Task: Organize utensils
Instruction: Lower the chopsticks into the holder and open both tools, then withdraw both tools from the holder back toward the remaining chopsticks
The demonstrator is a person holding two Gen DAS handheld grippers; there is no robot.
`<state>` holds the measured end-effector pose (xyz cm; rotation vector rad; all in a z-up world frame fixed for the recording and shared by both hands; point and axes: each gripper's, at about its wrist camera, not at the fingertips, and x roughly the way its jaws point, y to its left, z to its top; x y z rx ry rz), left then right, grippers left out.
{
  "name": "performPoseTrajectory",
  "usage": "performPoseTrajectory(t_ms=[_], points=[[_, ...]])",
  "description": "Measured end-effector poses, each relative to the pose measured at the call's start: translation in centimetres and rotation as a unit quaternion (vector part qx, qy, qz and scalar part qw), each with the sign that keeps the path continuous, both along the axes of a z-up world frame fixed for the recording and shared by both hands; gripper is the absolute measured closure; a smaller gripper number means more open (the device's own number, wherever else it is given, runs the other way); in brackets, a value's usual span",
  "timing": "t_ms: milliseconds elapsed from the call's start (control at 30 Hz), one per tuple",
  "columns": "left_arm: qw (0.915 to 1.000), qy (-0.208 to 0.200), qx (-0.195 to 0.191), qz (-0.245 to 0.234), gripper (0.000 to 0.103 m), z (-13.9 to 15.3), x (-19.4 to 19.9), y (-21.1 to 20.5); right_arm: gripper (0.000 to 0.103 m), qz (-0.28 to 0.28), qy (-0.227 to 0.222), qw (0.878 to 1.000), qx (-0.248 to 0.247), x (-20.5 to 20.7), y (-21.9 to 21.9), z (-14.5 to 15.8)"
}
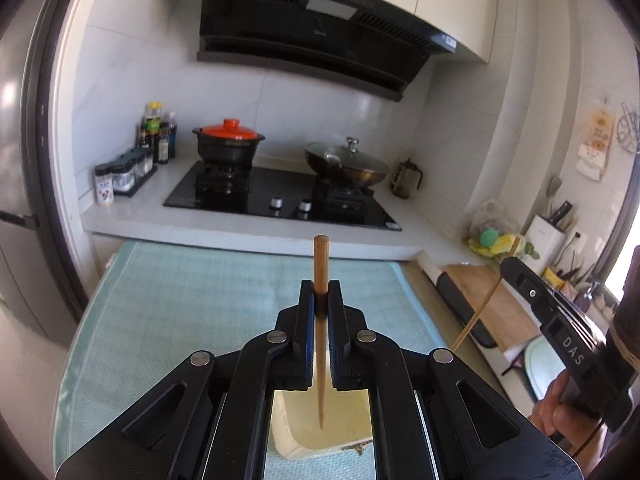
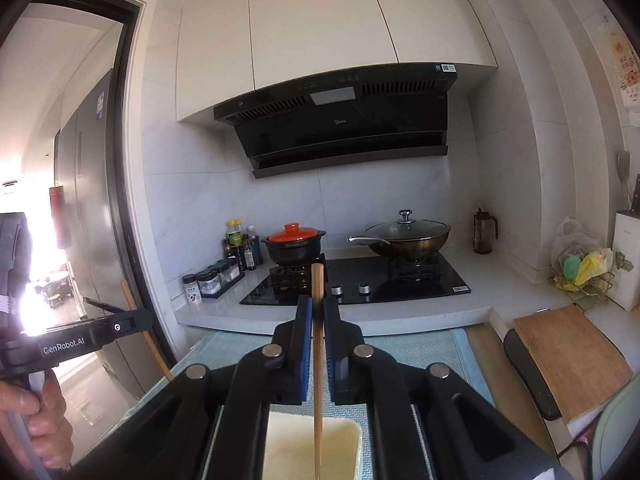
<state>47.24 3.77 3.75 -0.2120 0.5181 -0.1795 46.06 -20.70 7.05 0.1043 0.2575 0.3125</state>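
My left gripper (image 1: pixel 321 292) is shut on a wooden chopstick (image 1: pixel 320 264) that stands upright, its thin tip hanging over a cream container (image 1: pixel 348 432) on the light green mat (image 1: pixel 192 296). My right gripper (image 2: pixel 317 308) is shut on a second wooden chopstick (image 2: pixel 317 360), also upright, tip down over the same cream container (image 2: pixel 288 444). The right gripper with its chopstick (image 1: pixel 480 308) shows at the right of the left wrist view. The left gripper (image 2: pixel 120 322) with its chopstick (image 2: pixel 148 340) shows at the left of the right wrist view.
Behind the mat is a black gas hob (image 1: pixel 280 196) with a red-lidded clay pot (image 1: pixel 229 142) and a lidded wok (image 1: pixel 348 162). Spice jars and sauce bottles (image 1: pixel 132 160) stand at the left. A wooden cutting board (image 2: pixel 572 356) and a knife block (image 1: pixel 546 236) lie right.
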Motion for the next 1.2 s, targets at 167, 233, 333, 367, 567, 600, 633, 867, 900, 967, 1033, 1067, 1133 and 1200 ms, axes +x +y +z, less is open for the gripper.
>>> performPoseTrajectory(t_ms=[167,233,333,367,567,600,633,867,900,967,1033,1067,1133,1200], points=[[0.9982,0.058,0.009,-0.009,0.099,-4.5,1.9,-0.8,0.097,0.008,0.068,0.998,-0.011,2.9,0.6,-4.4],[0.9968,0.078,0.014,-0.012,0.099,-6.0,2.4,-1.0,0.097,0.012,0.096,0.995,-0.018,3.7,0.7,-6.0],[0.9948,0.099,0.022,-0.012,0.099,-7.5,2.9,-1.4,0.097,0.012,0.132,0.991,-0.023,4.4,0.8,-8.1],[0.9942,0.104,0.023,-0.013,0.099,-7.8,3.0,-1.5,0.097,0.011,0.142,0.99,-0.024,4.6,0.7,-8.6],[0.9918,0.124,0.03,-0.003,0.094,-8.7,3.5,-1.4,0.095,0.008,0.177,0.984,-0.014,5.0,0.2,-10.2],[0.9917,0.125,0.028,-0.003,0.085,-8.7,3.4,-1.3,0.095,0.009,0.183,0.983,-0.009,5.1,0.1,-10.2],[0.9918,0.125,0.027,-0.001,0.072,-8.7,3.1,-1.1,0.091,0.01,0.19,0.982,-0.006,5.2,-0.1,-10.2],[0.996,0.083,0.025,0.021,0.028,-7.4,-2.2,0.7,0.049,0.01,0.165,0.986,0.004,2.2,-1.5,-8.2],[0.9965,0.077,0.027,0.02,0.019,-7.3,-3.4,0.9,0.049,0.01,0.16,0.987,0.001,1.4,-1.7,-7.8],[0.9969,0.066,0.038,0.021,0.009,-7.2,-6.0,1.2,0.049,0.011,0.151,0.988,-0.013,-0.5,-2.1,-7.2],[0.9967,0.052,0.059,0.017,0.008,-7.3,-8.8,1.3,0.048,0.016,0.148,0.988,-0.029,-2.6,-2.5,-6.8],[0.9966,0.045,0.068,0.014,0.007,-7.5,-10.2,1.3,0.048,0.019,0.148,0.988,-0.04,-3.8,-2.7,-6.7],[0.9961,0.034,0.081,0.01,0.007,-8.0,-12.7,1.3,0.048,0.023,0.146,0.987,-0.062,-6.3,-2.9,-6.7],[0.9948,0.036,0.096,-0.004,0.006,-8.6,-14.9,1.2,0.048,0.027,0.142,0.986,-0.08,-8.8,-3.1,-7.0]])
